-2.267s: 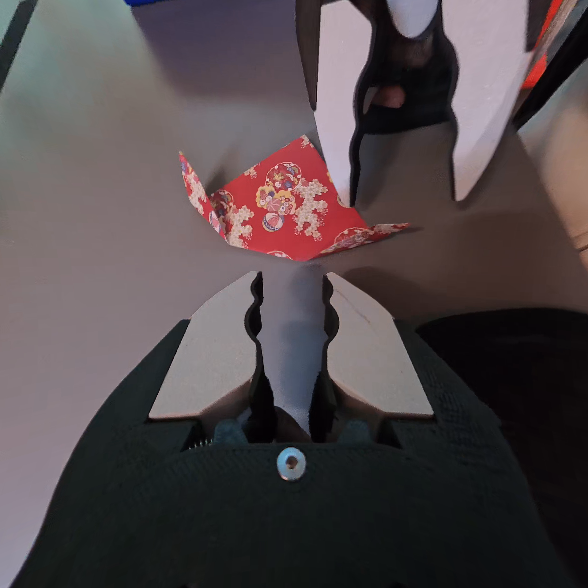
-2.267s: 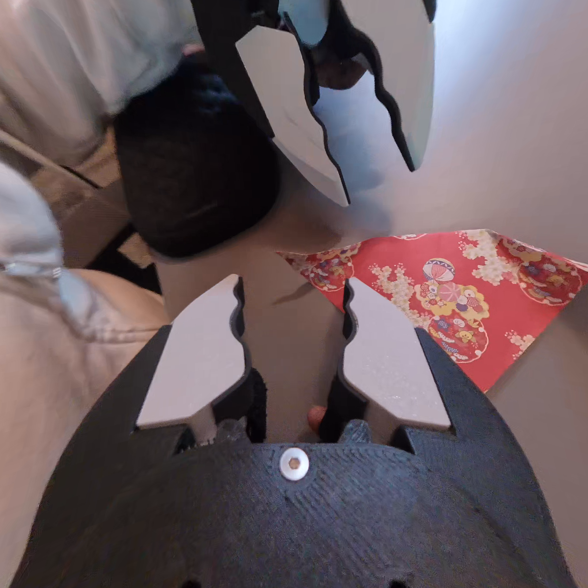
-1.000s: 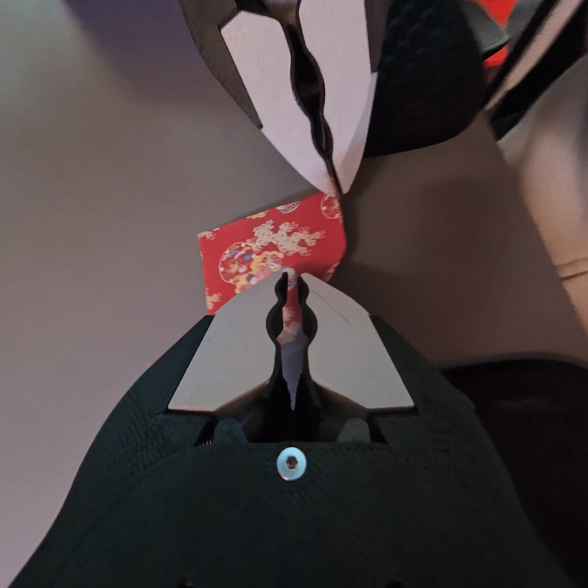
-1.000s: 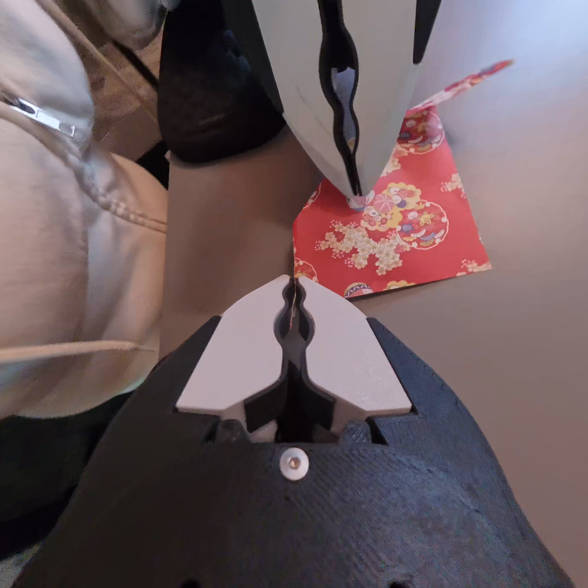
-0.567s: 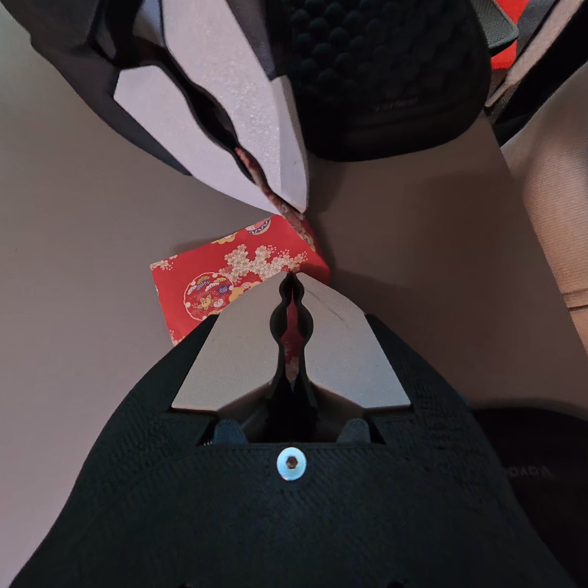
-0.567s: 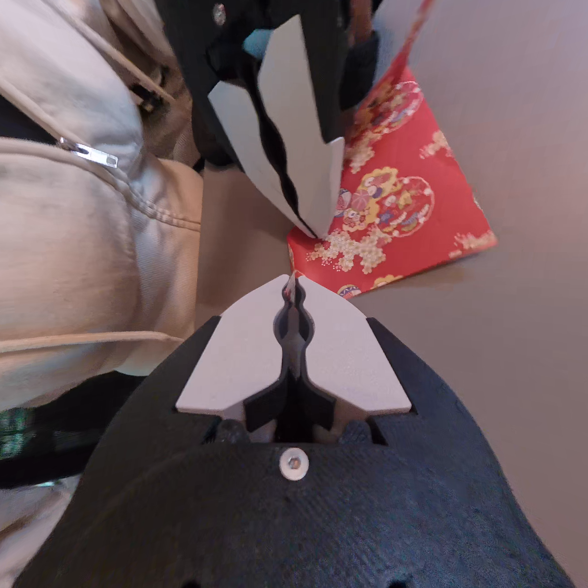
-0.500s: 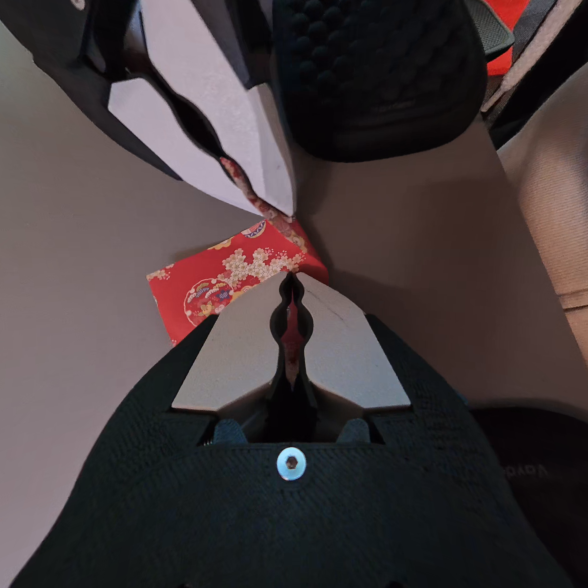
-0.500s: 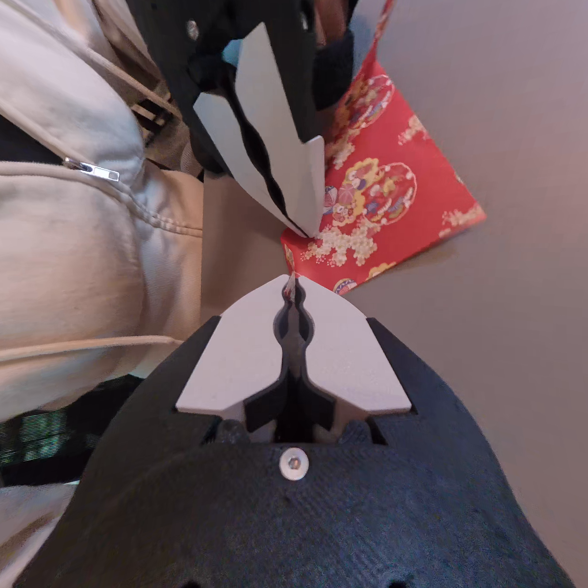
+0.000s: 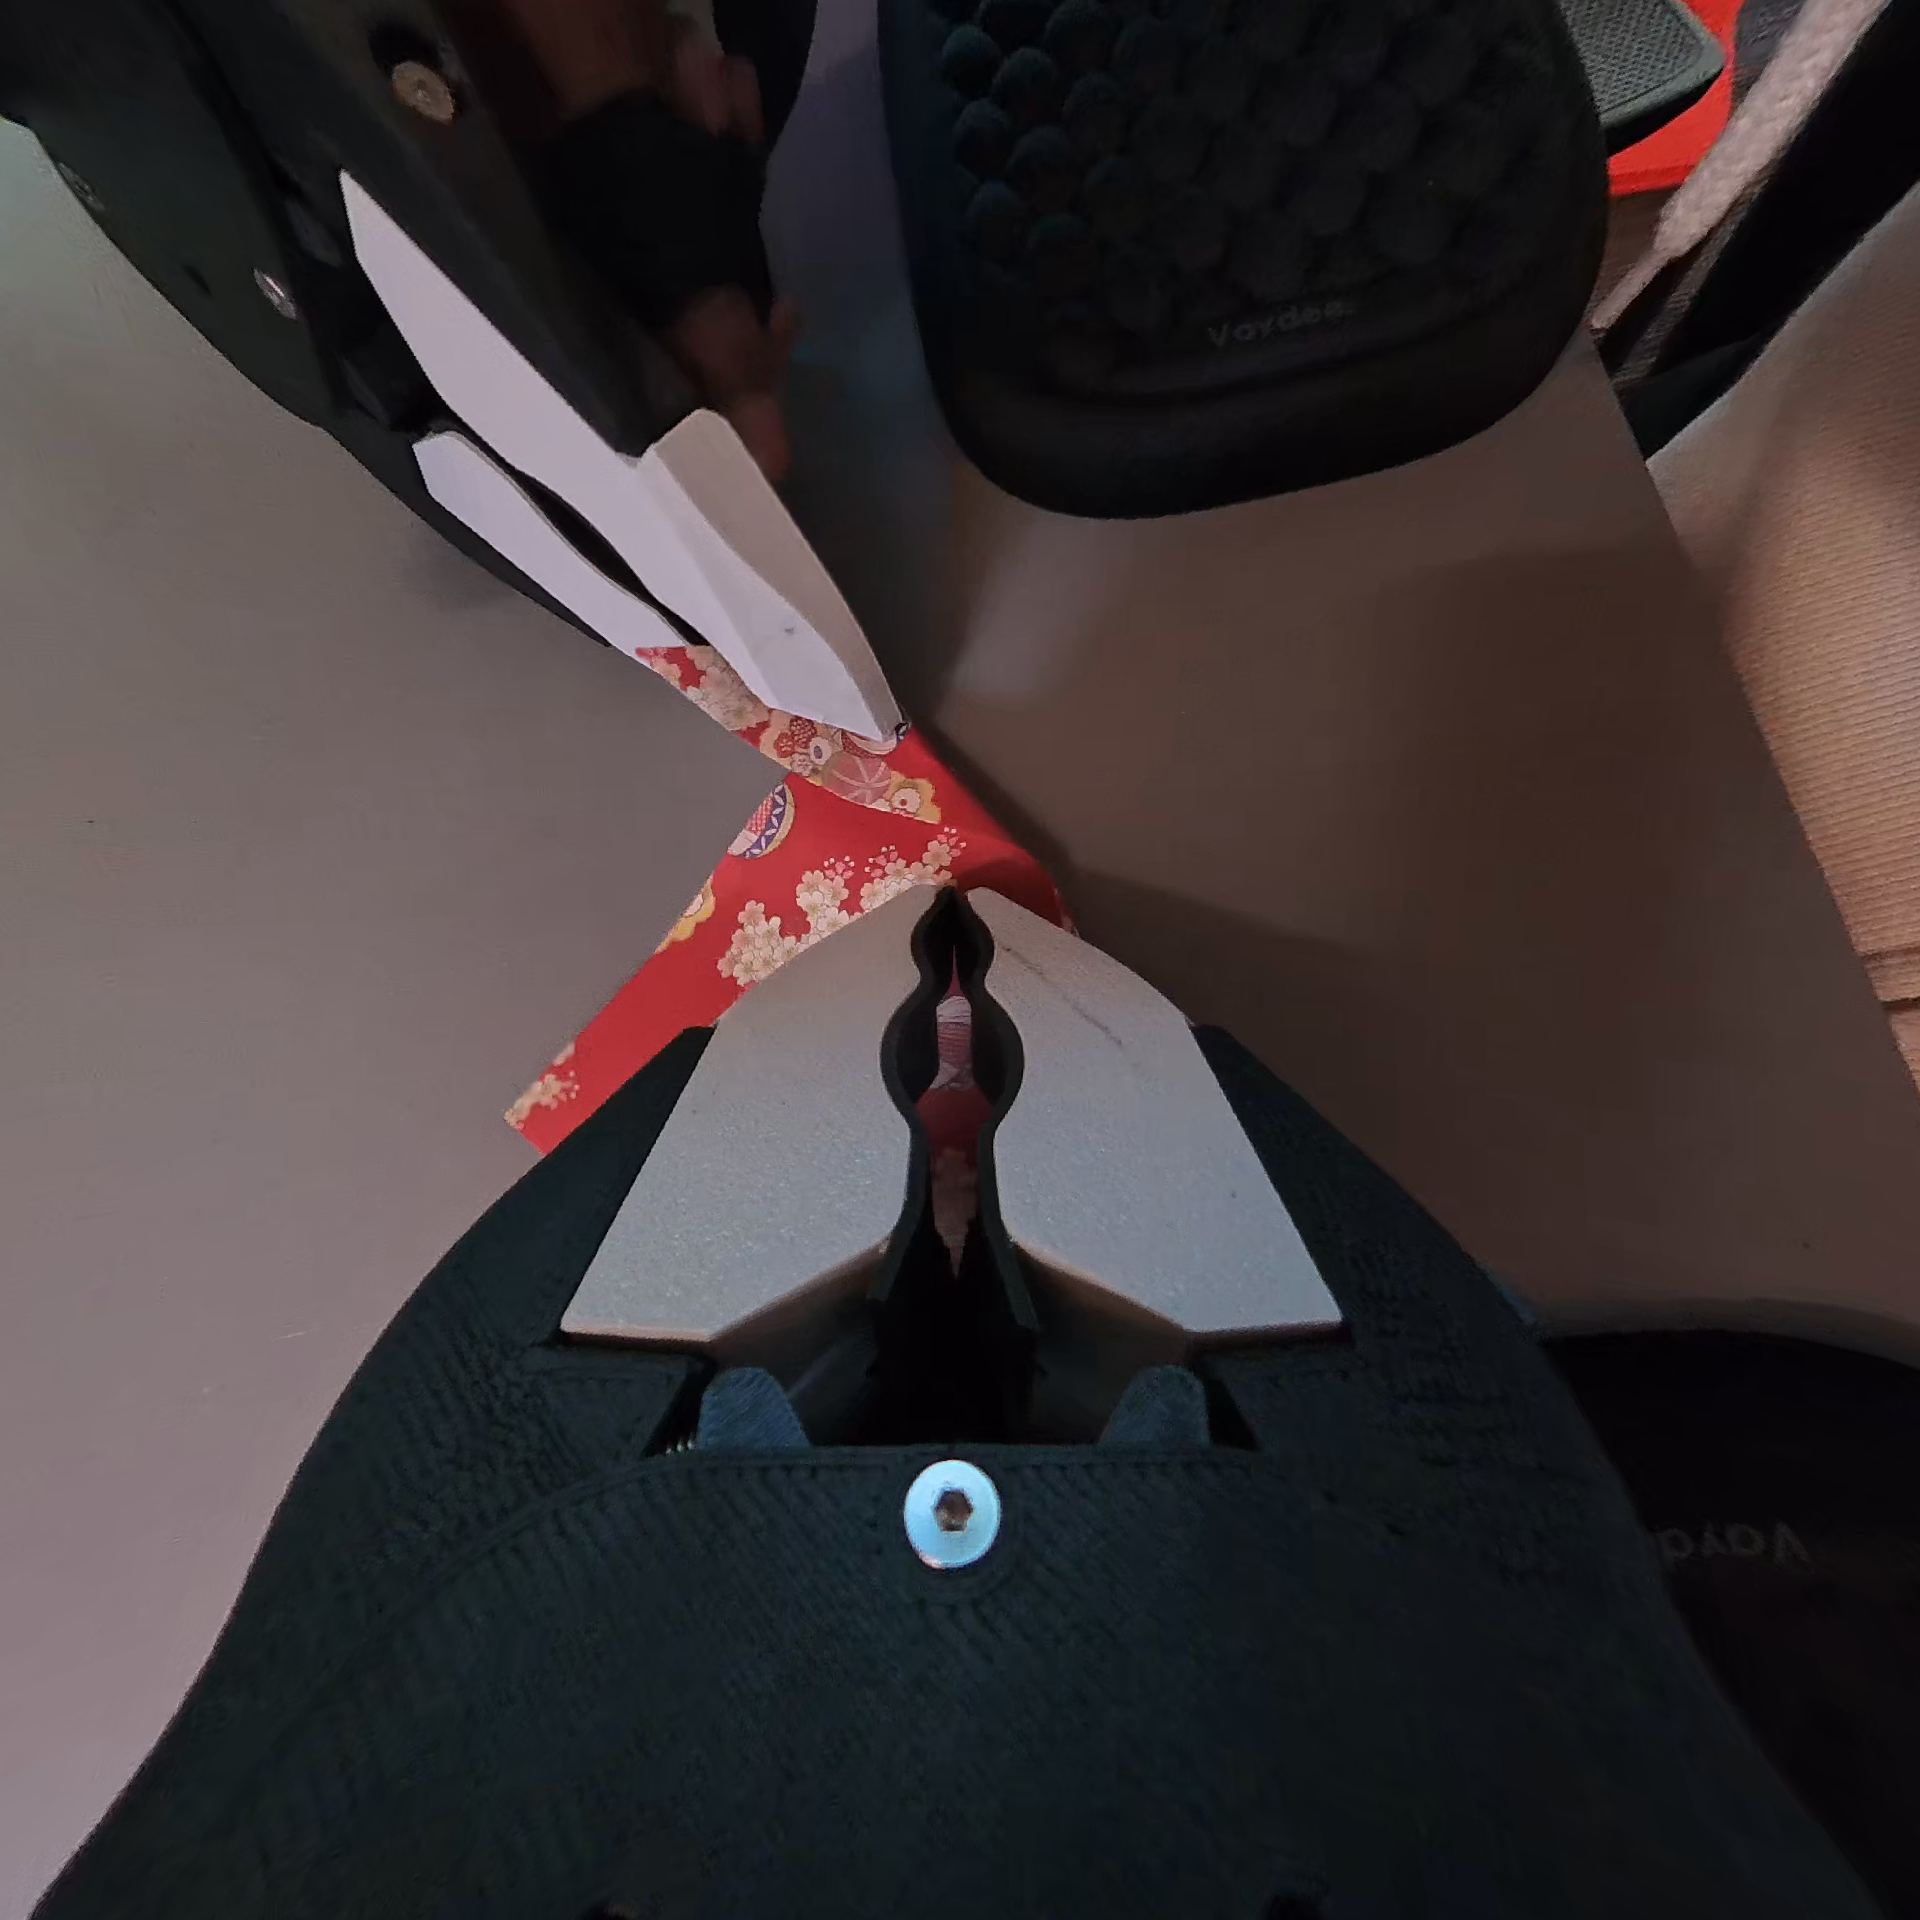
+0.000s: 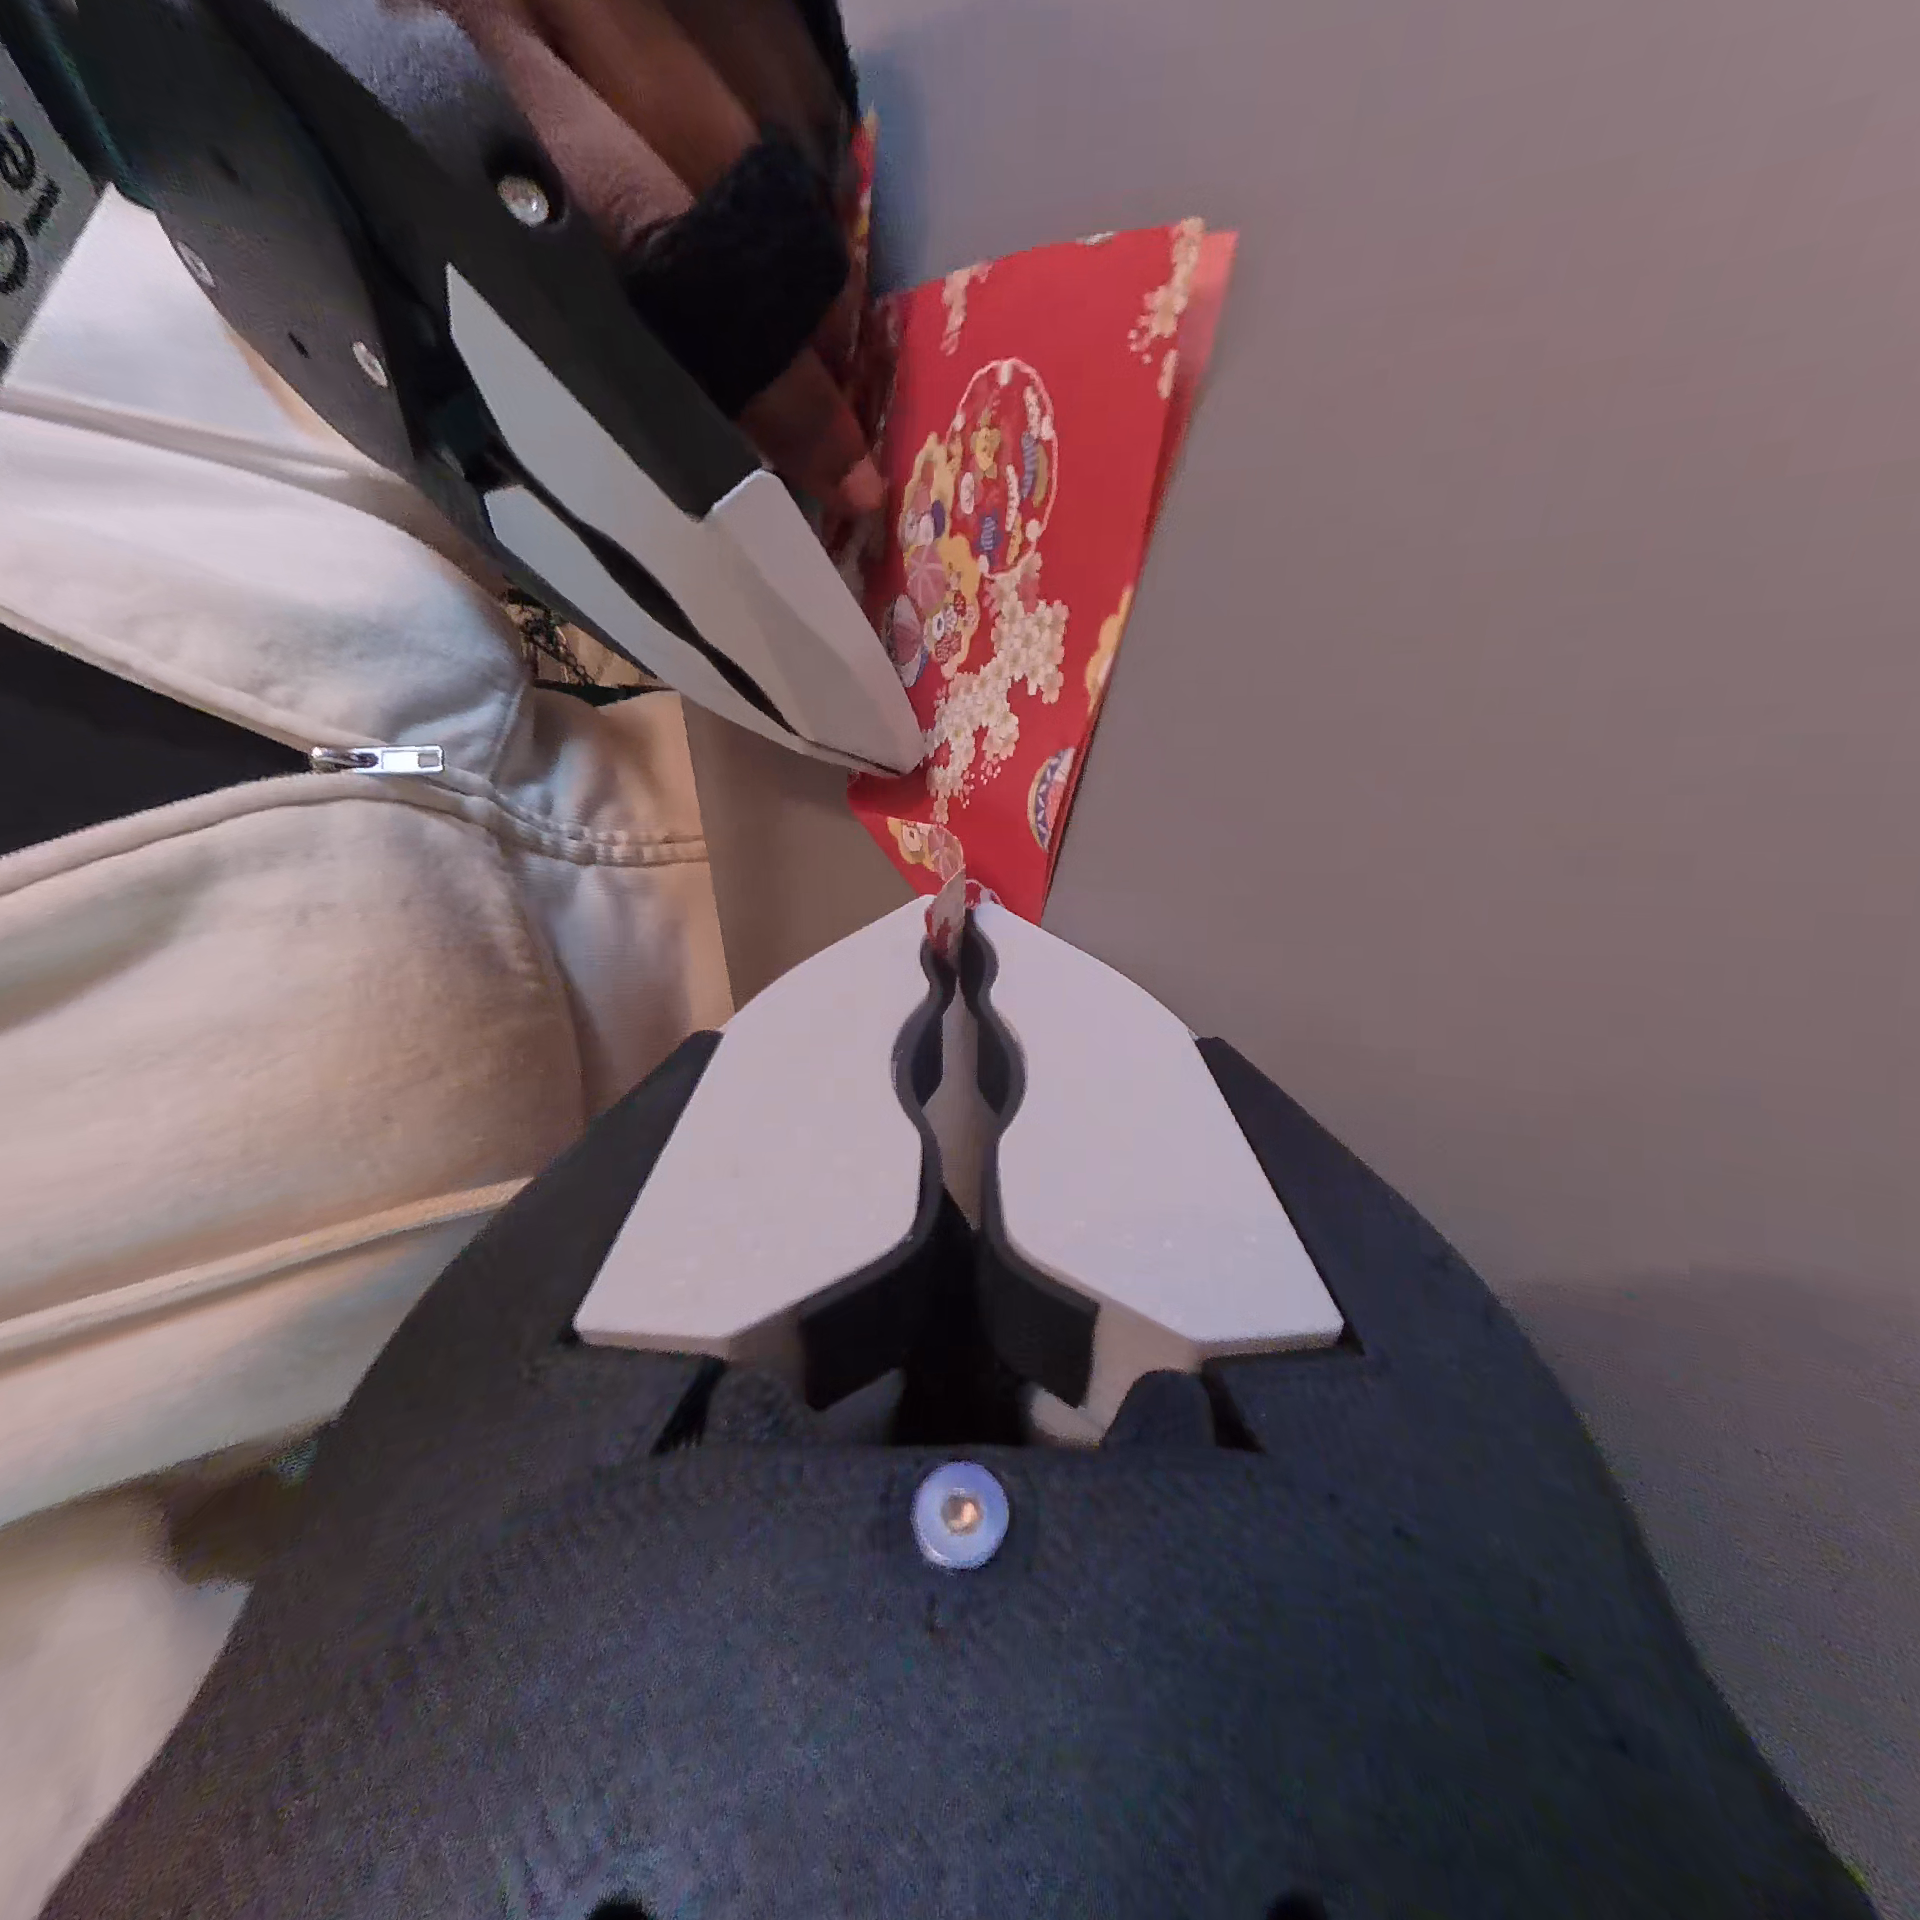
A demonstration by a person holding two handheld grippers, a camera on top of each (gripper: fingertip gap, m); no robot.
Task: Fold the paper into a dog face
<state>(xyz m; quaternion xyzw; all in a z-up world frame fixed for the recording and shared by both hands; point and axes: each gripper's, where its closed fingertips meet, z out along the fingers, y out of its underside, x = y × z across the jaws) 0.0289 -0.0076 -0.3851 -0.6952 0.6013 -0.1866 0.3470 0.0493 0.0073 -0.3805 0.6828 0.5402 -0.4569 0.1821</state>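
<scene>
A red paper (image 9: 810,904) with flower and ball patterns is held above the grey table between both grippers. My left gripper (image 9: 951,904) is shut on one corner of it; paper shows in the slot between its fingers. My right gripper (image 10: 951,914) is shut on another corner of the paper (image 10: 1023,582), which stands nearly upright and doubled over. In the left wrist view the right gripper (image 9: 883,727) comes in from the upper left, shut on the paper. In the right wrist view the left gripper (image 10: 904,764) comes in from the upper left, tip on the paper.
The grey table (image 9: 260,831) runs to the left in the left wrist view. A black sandal (image 9: 1247,229) lies beyond its edge. A person in a cream zip jacket (image 10: 312,935) sits close on the left in the right wrist view. Table surface (image 10: 1507,727) runs to the right. Less than 4 cm separates the two grippers' tips.
Both grippers kept their hold and turned. The paper swung from lying flat to standing nearly upright and doubled over. The two gripper tips have come closer together.
</scene>
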